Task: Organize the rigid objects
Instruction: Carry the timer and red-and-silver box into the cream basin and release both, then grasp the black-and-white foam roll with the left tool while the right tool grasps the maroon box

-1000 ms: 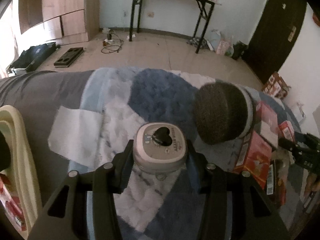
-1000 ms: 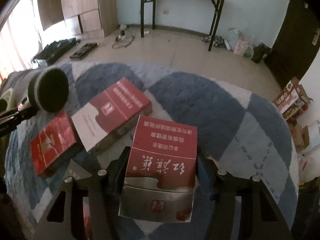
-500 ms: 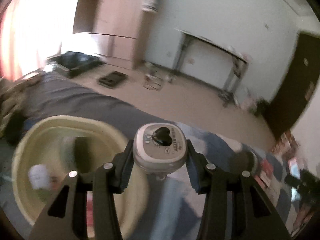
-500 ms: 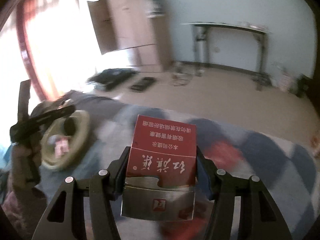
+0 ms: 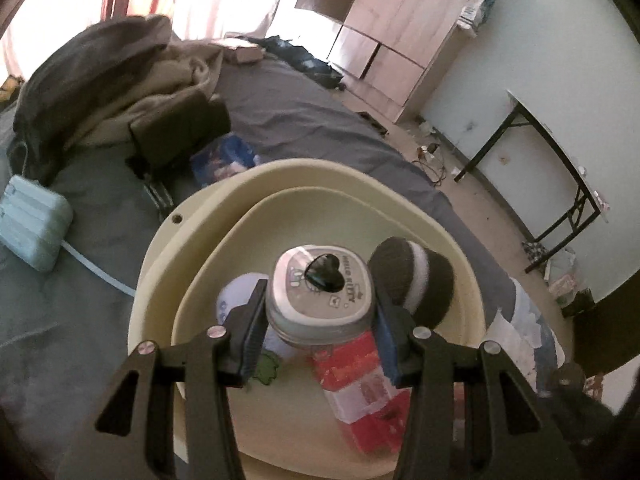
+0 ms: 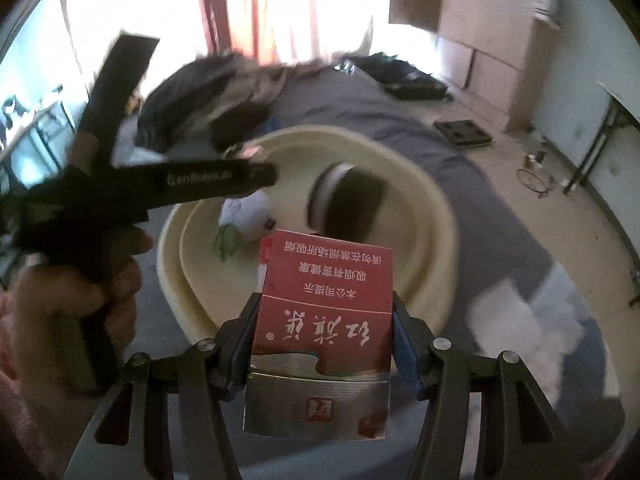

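My left gripper point(image 5: 320, 312) is shut on a grey Hello Kitty box with a black heart knob point(image 5: 322, 294), held above a cream basin point(image 5: 180, 248). The basin holds a black-and-white round brush point(image 5: 416, 280), a white ball point(image 5: 236, 296) and a red carton point(image 5: 360, 392). My right gripper point(image 6: 324, 336) is shut on a red and silver cigarette carton point(image 6: 326, 320), held over the basin's near rim point(image 6: 424, 216). The left gripper point(image 6: 224, 178) and the hand holding it show in the right wrist view, reaching over the basin.
The basin rests on a bed with a grey sheet point(image 5: 300, 100). Piled clothes point(image 5: 120, 80) and a pale blue box point(image 5: 32, 224) lie behind it. A blue and white blanket point(image 6: 560, 320) lies to the right. A black-legged table point(image 5: 560, 168) and a wooden wardrobe point(image 5: 392, 32) stand beyond.
Both grippers have swung left from the blue blanket to over the cream basin, each still holding its object. The round brush now lies in the basin.
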The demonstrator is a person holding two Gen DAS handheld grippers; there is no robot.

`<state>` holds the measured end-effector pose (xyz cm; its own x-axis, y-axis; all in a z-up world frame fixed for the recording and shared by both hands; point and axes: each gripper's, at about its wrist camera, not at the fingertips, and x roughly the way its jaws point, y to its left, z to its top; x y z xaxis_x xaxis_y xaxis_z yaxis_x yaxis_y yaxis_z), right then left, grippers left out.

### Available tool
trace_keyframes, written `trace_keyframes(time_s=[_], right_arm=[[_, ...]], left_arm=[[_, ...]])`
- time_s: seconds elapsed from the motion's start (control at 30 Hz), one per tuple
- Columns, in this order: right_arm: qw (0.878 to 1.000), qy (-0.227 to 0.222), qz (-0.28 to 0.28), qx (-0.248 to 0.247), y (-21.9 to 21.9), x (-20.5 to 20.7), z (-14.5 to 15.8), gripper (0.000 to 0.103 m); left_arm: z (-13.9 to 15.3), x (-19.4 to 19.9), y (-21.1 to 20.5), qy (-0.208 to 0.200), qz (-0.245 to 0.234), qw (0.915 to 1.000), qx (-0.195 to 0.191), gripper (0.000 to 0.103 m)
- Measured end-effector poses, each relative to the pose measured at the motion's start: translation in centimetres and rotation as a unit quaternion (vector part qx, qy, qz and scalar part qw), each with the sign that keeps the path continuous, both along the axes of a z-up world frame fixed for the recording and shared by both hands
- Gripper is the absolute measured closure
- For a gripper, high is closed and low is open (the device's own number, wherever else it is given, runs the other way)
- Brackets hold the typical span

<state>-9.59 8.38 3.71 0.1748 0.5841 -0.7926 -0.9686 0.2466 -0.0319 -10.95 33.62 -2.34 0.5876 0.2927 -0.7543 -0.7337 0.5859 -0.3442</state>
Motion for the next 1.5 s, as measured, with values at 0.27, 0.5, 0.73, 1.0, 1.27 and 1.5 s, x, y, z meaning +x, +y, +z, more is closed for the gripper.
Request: trace_keyframes(time_s=[0.27, 0.5, 0.73, 1.0, 1.27, 1.5], right_arm=[[0.998, -0.007, 0.008, -0.056, 6.3, 0.4, -4.6, 0.045], [0.998, -0.020, 0.005, -0.054, 7.0, 0.4, -5.4, 0.045], [0.998, -0.023, 0.000, -0.050, 6.3, -0.2, -4.8, 0.031], [0.999, -0.028, -0.043, 0.000, 0.5, 0.7, -1.2, 0.008], [0.955, -0.059, -0.270, 0.107, -19.9, 5.5, 4.6, 0.000], [0.902, -0.014, -0.412, 0.127, -33.1, 10.2, 2.0, 0.000]], left_arm=[[-1.9, 1.0, 1.0, 0.052, 0.037, 0.9979, -0.007, 0.053], [-1.6, 0.4, 1.3, 0.035, 0.050, 0.9980, -0.015, 0.053], [-0.2, -0.3, 1.4, -0.039, 0.057, 0.9973, -0.025, 0.019], [3.6, -0.1, -0.9, -0.074, -0.013, 0.9972, -0.003, 0.000], [6.3, 7.9, -10.6, -0.075, -0.220, 0.9724, 0.022, 0.000], [5.5, 14.9, -21.1, -0.058, -0.351, 0.9344, 0.026, 0.000]])
